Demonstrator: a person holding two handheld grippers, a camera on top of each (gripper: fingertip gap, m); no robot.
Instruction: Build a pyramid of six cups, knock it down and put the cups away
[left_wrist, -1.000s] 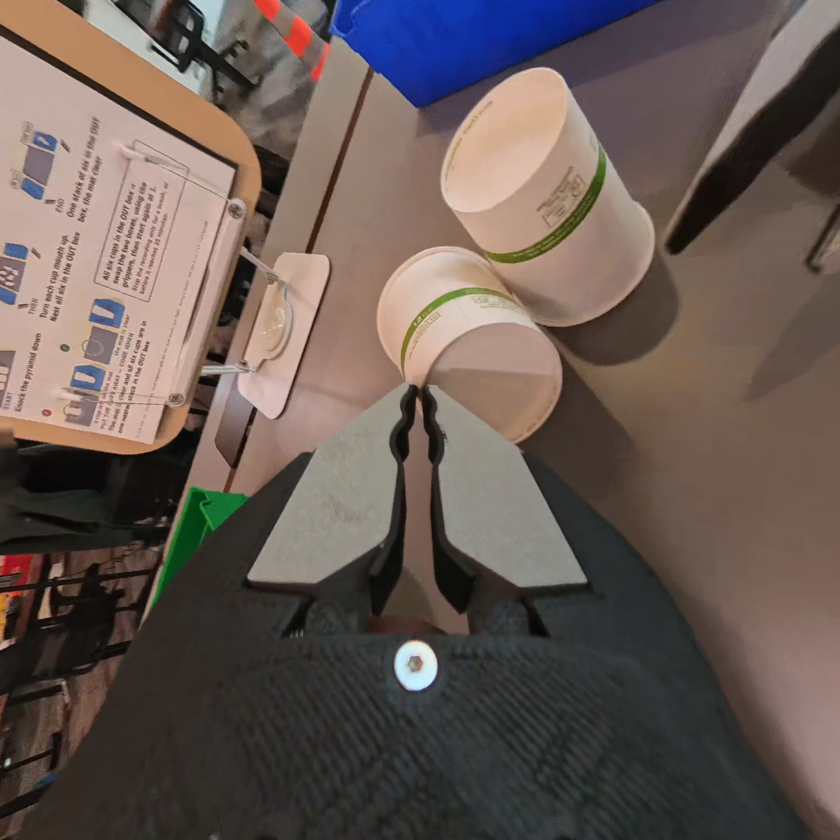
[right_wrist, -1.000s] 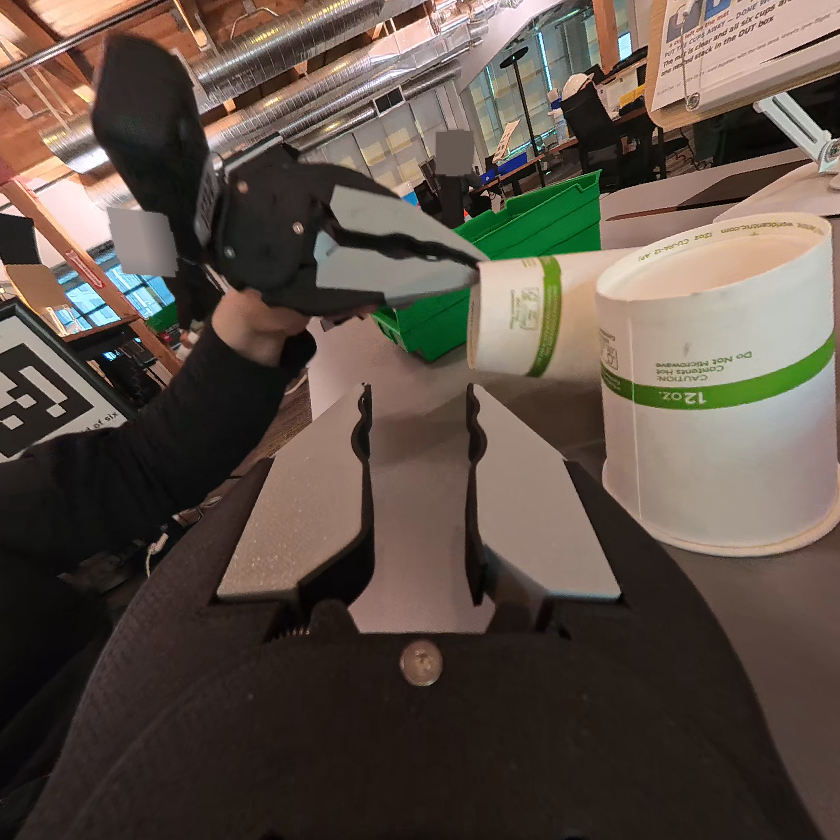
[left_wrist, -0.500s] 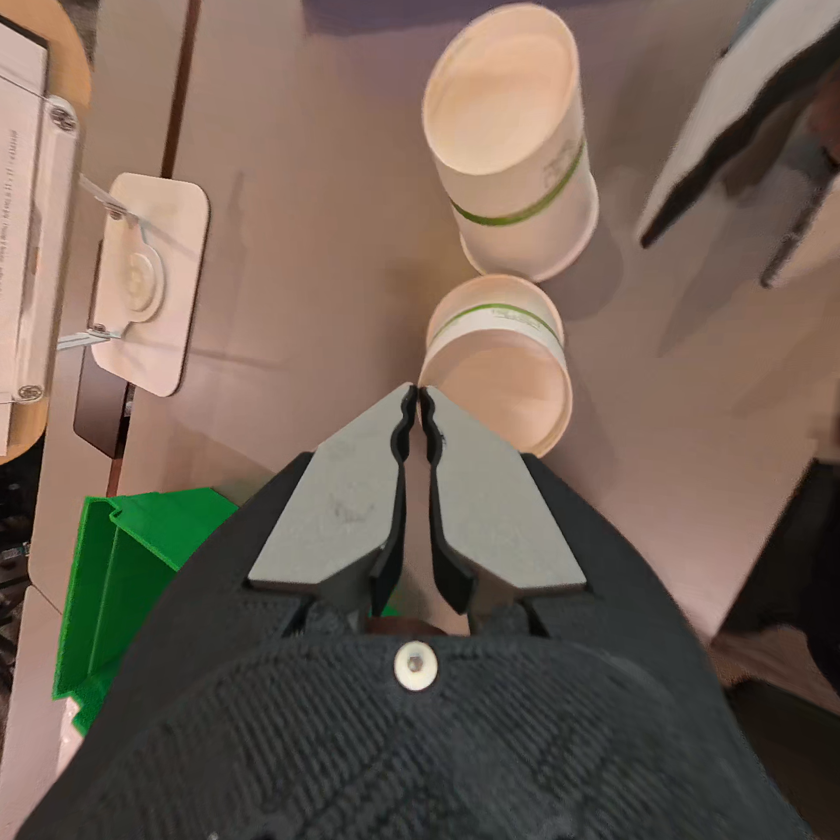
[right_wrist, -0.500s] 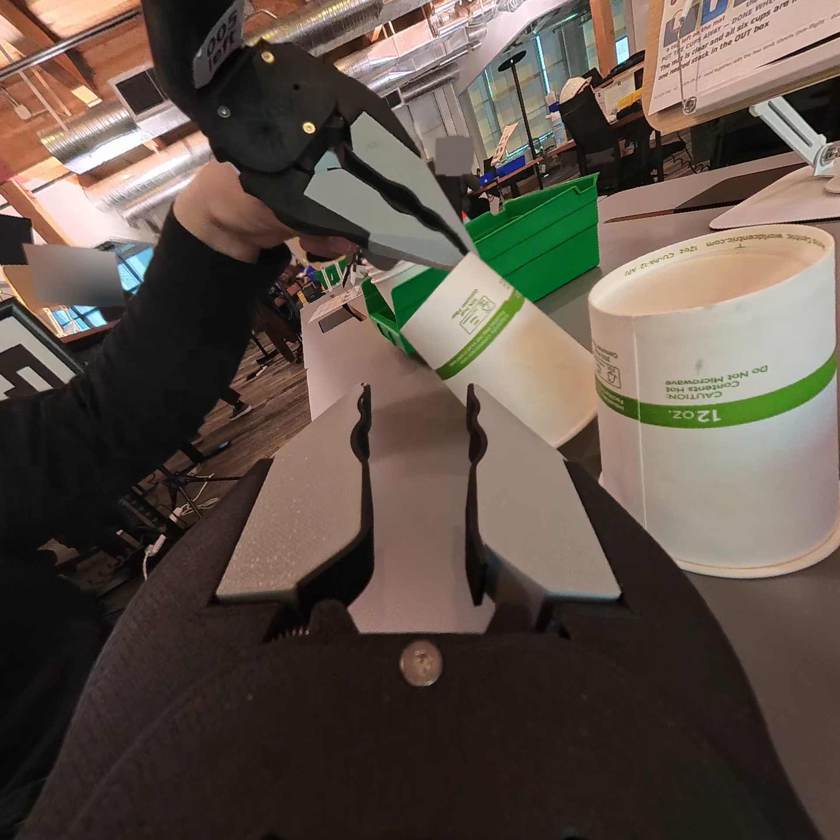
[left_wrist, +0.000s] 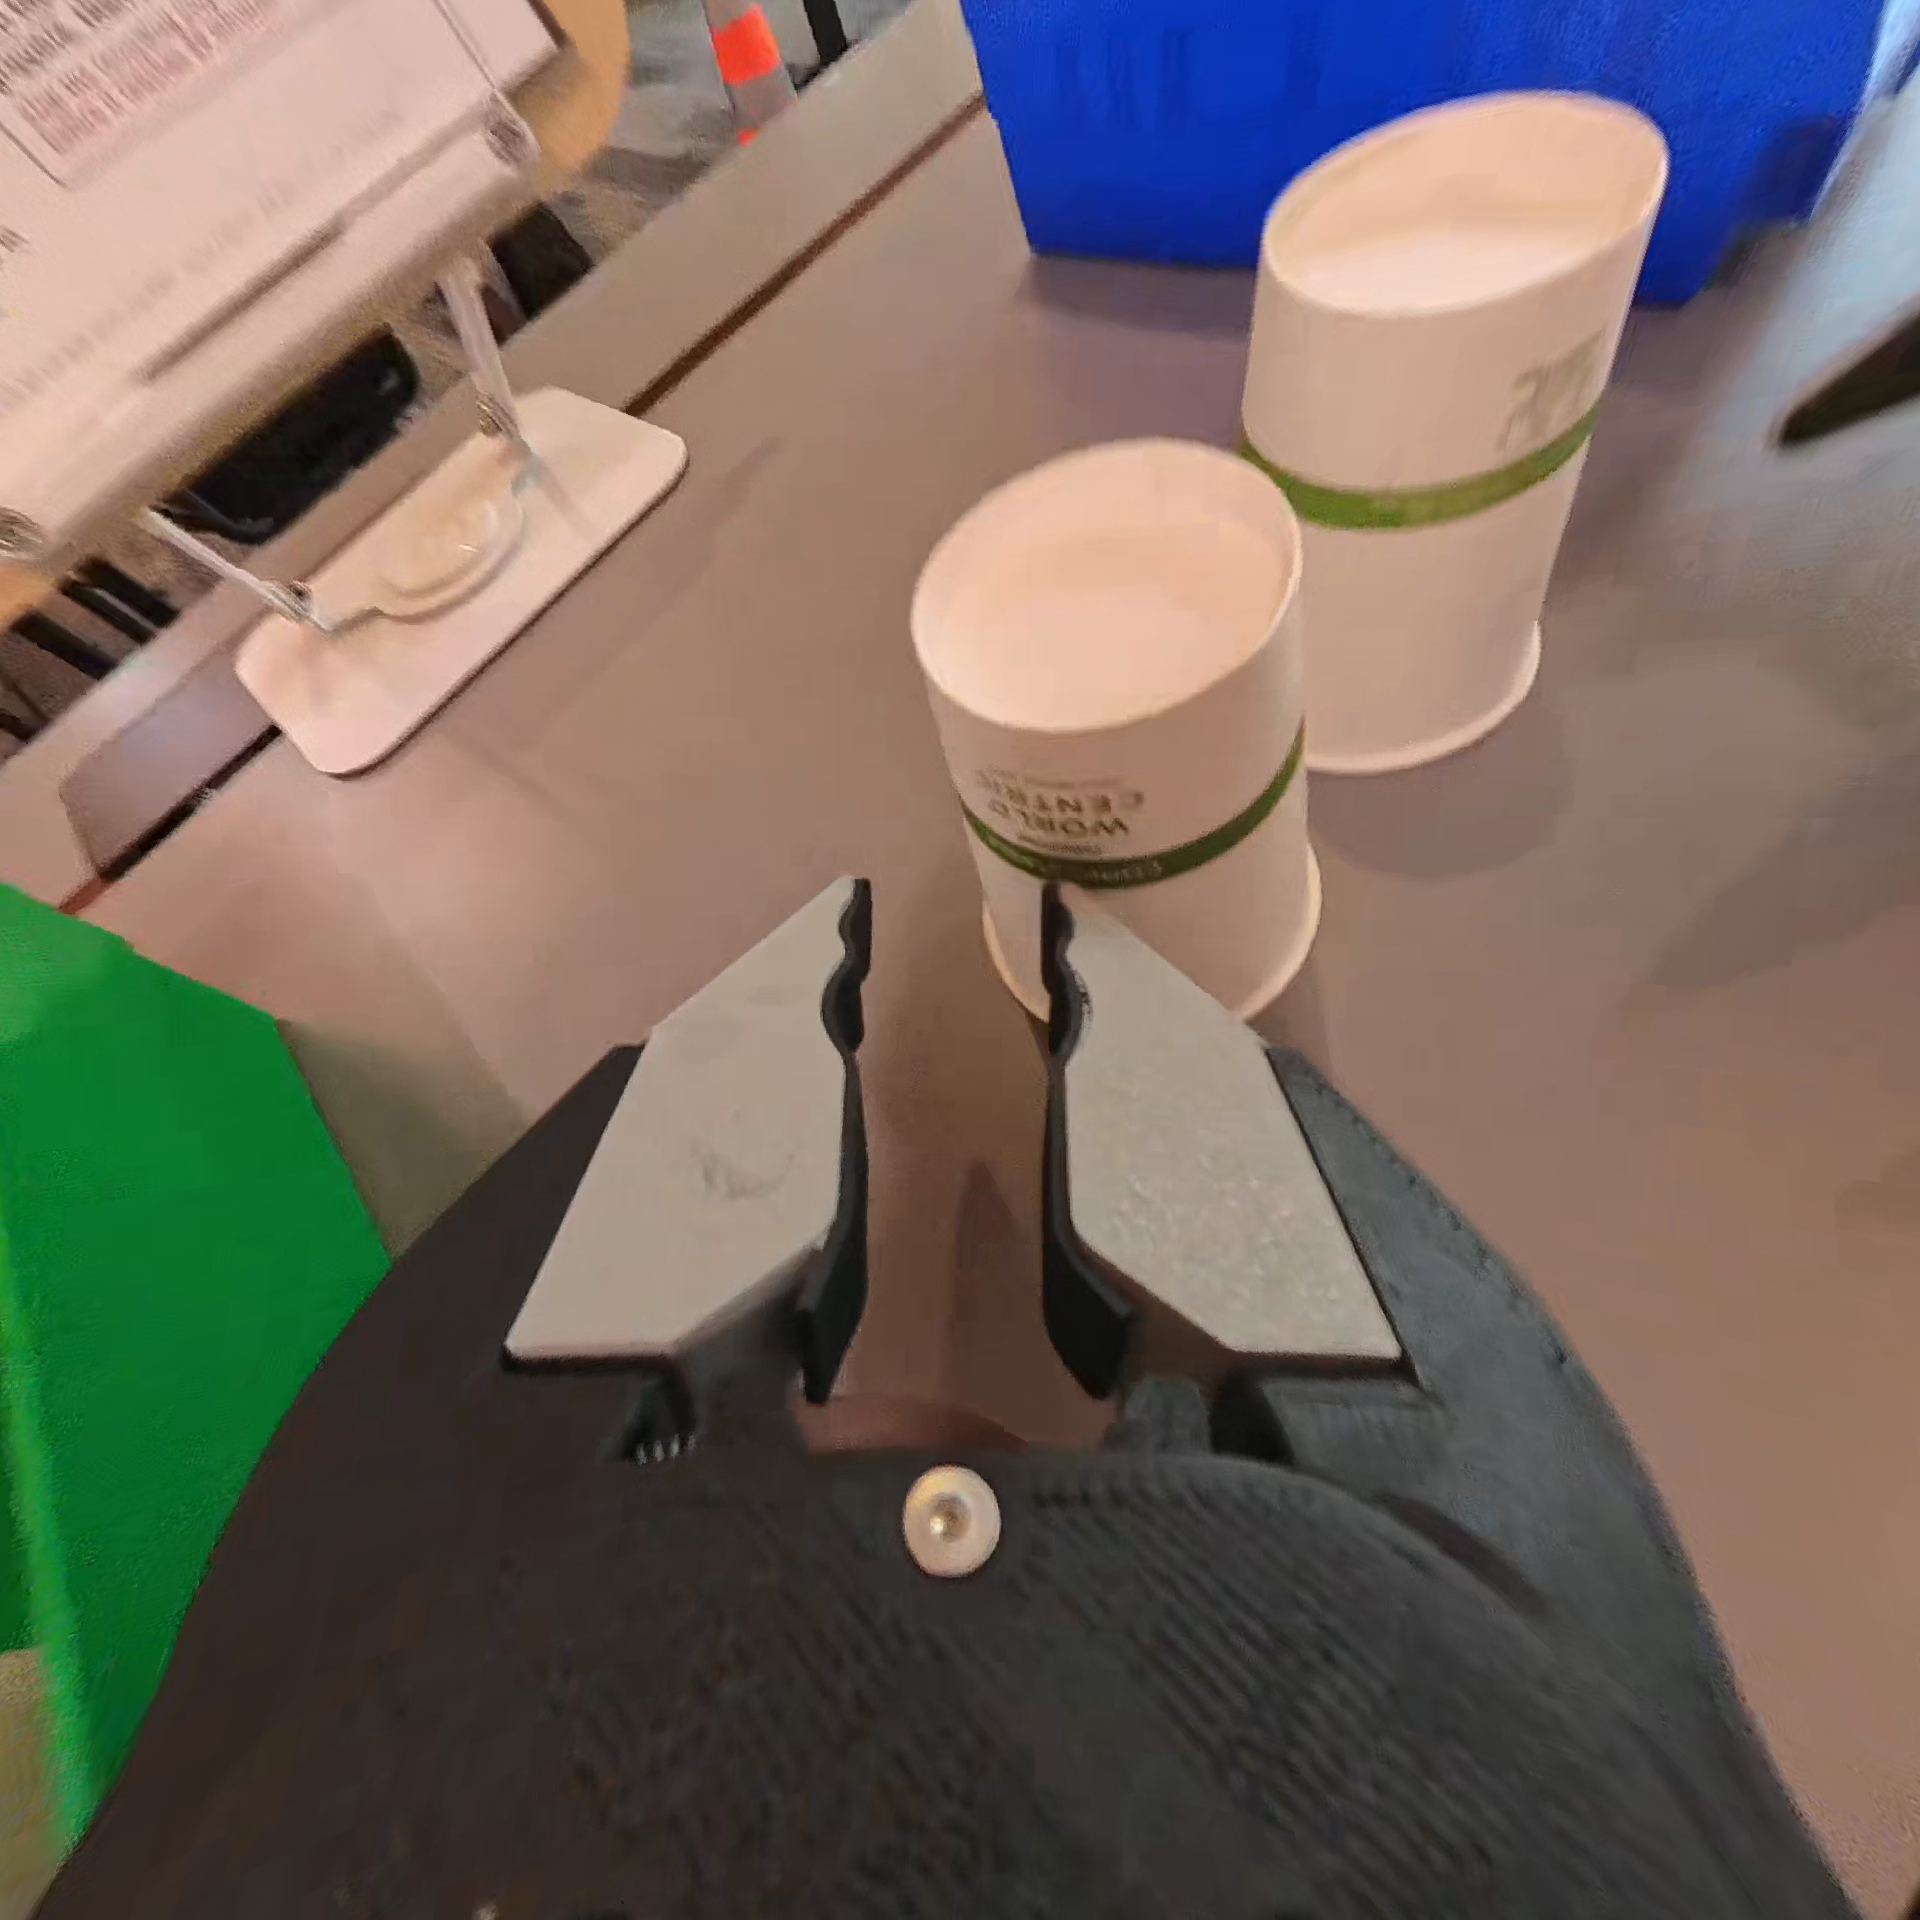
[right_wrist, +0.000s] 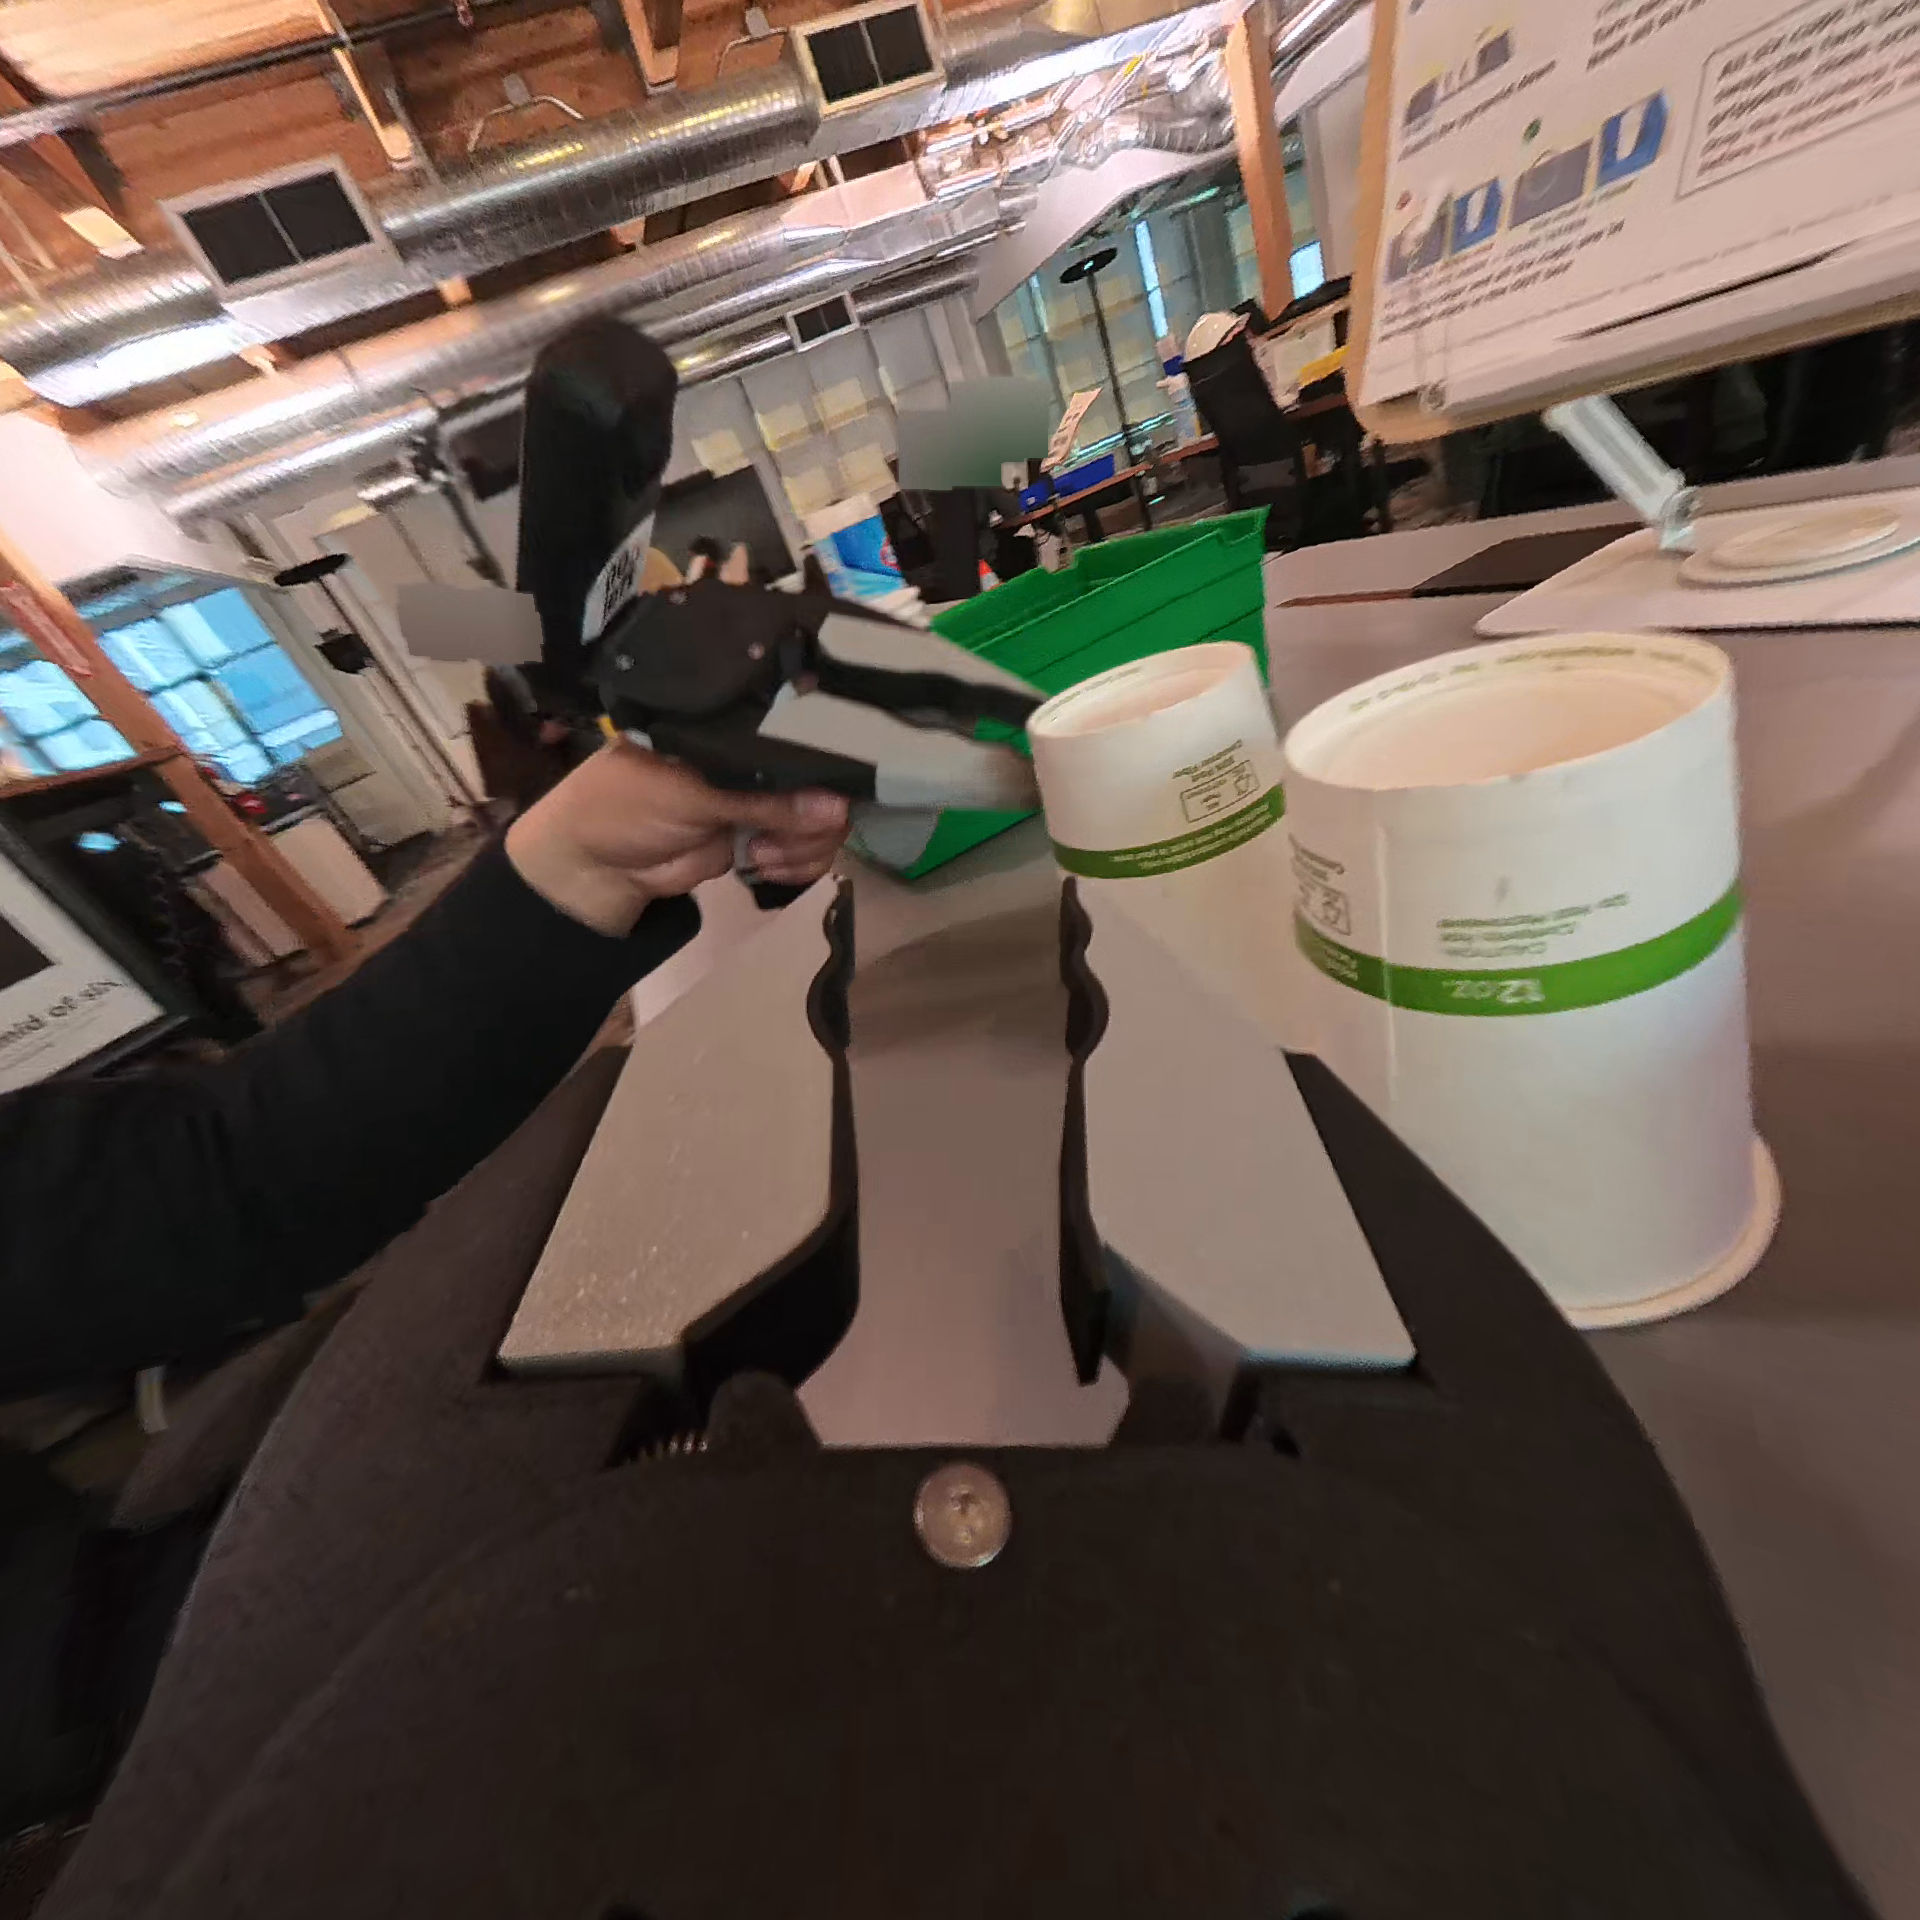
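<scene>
Left wrist view shows the left gripper (left_wrist: 951, 914) parted, empty, just short of the nearer cup (left_wrist: 1127, 717), which stands upside down on the grey table (left_wrist: 623, 883); the second cup (left_wrist: 1439, 416) stands just beyond it, before the blue bin (left_wrist: 1299, 114). The right gripper (right_wrist: 956, 930) is parted and empty too.

My left wrist camera looks steeply down, close over the grey tabletop (left_wrist: 1558, 1091). My right wrist camera sits low, facing level across it. Both share two upside-down white paper cups with green bands (left_wrist: 1122, 717) (right_wrist: 1527, 966), centre-right in frame.
</scene>
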